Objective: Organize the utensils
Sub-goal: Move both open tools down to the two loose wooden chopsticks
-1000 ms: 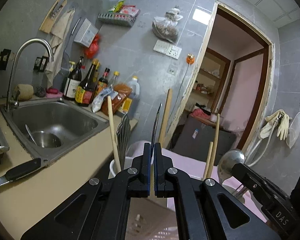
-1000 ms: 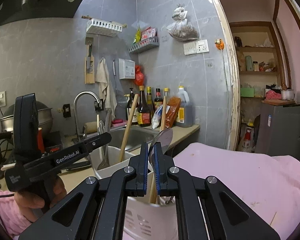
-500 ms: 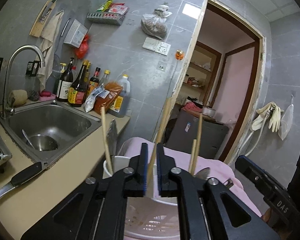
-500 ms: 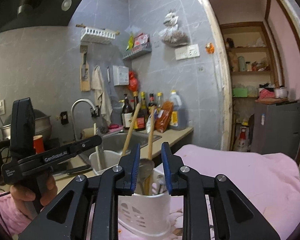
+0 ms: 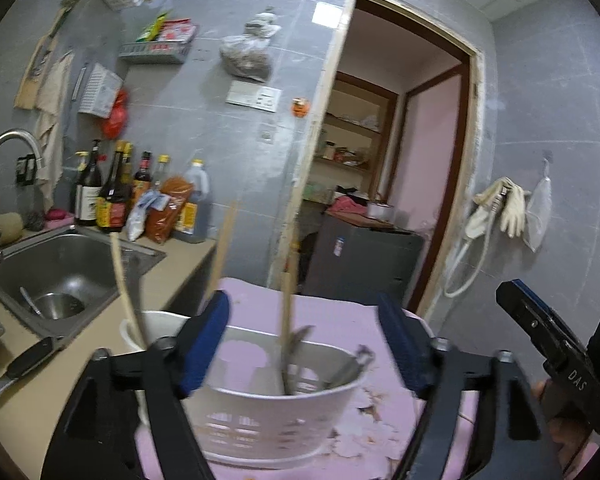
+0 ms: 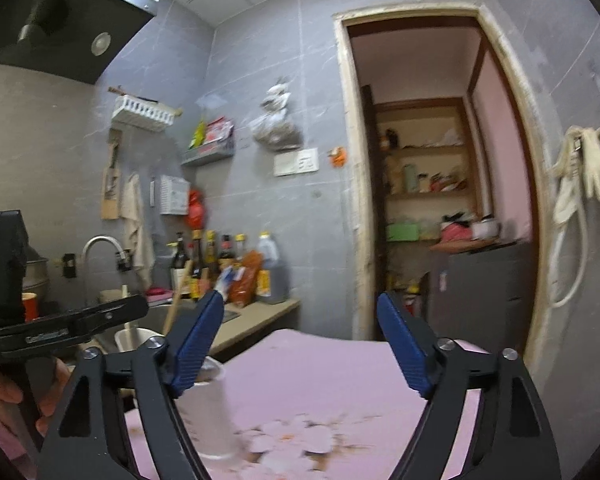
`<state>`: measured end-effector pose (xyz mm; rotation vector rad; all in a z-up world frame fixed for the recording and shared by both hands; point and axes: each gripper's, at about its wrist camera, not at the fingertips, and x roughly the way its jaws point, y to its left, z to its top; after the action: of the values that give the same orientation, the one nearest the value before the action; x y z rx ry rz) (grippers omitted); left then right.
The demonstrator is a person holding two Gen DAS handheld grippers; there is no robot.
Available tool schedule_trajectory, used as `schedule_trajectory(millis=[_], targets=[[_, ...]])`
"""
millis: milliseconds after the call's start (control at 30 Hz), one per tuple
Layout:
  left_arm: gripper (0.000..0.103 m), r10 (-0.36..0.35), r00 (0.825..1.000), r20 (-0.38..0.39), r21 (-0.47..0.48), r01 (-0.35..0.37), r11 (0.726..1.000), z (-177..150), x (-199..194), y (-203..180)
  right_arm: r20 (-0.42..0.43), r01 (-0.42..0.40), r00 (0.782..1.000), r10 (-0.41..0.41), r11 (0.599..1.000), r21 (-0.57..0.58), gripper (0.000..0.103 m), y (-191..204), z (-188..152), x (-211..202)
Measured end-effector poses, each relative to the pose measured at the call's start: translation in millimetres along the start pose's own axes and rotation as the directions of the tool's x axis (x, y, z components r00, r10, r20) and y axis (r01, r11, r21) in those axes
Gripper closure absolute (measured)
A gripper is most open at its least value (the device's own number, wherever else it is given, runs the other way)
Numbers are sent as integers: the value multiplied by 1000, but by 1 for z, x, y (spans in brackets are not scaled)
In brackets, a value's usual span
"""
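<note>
A white slotted utensil holder (image 5: 276, 412) stands on the pink cloth (image 5: 332, 320). In it are a wooden handle (image 5: 286, 320) and metal utensils (image 5: 340, 372). A second white cup (image 5: 156, 324) beside it holds a wooden stick (image 5: 126, 292). My left gripper (image 5: 302, 312) hovers just above and short of the holder. Its jaws are opening wide and the pads touch nothing. My right gripper (image 6: 300, 304) is also opening, with only cloth and wall between its fingers. The holder (image 6: 208, 412) sits low behind its left finger. A hand holds the left gripper's black body (image 6: 68, 320) at the left edge.
A steel sink (image 5: 60, 264) with a tap lies to the left, with sauce bottles (image 5: 112, 200) behind it. A black-handled knife (image 5: 20, 364) rests on the beige counter. A doorway and a dark grey cabinet (image 5: 360, 264) lie ahead. Gloves (image 5: 504, 204) hang on the right wall.
Both grippers were shut on utensils over the holder, the left on a flat metal blade and the right on a spoon. Both have let go, opened wide and drawn back and up.
</note>
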<state>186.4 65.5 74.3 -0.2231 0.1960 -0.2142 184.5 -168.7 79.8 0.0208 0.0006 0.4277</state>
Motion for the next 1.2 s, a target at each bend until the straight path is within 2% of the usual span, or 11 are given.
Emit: schedule_trajectory(millis=[100, 133, 267, 467, 733, 900, 1067, 1100, 1200], targets=[[14, -29, 1000, 4, 29, 29, 999, -4, 1, -19, 13, 45, 999, -45, 999, -8, 8, -14, 1, -15], [9, -35, 999, 2, 38, 35, 999, -5, 2, -24, 14, 59, 998, -58, 998, -9, 0, -18, 1, -19], [6, -63, 998, -3, 83, 63, 995, -13, 6, -47, 3, 103, 995, -103, 995, -16, 0, -35, -1, -33], [6, -102, 992, -79, 129, 112, 985, -28, 19, -74, -47, 161, 986, -162, 987, -27, 0, -62, -10, -46], [6, -129, 968, -214, 188, 170, 967, -59, 42, -105, -221, 205, 953, -208, 978, -36, 0, -95, -30, -45], [6, -132, 939, -316, 179, 196, 964, -77, 64, -116, -331, 205, 922, -200, 979, -20, 7, -111, -48, -40], [7, -137, 896, -423, 155, 220, 963, -93, 91, -122, -428, 180, 887, -171, 983, -18, 24, -119, -64, -31], [8, -141, 883, -447, 141, 225, 964, -95, 98, -121, -446, 173, 880, -163, 985, -18, 26, -121, -67, -28], [20, -156, 851, -501, 109, 241, 965, -99, 112, -121, -496, 152, 856, -147, 988, -29, 39, -122, -75, -19]])
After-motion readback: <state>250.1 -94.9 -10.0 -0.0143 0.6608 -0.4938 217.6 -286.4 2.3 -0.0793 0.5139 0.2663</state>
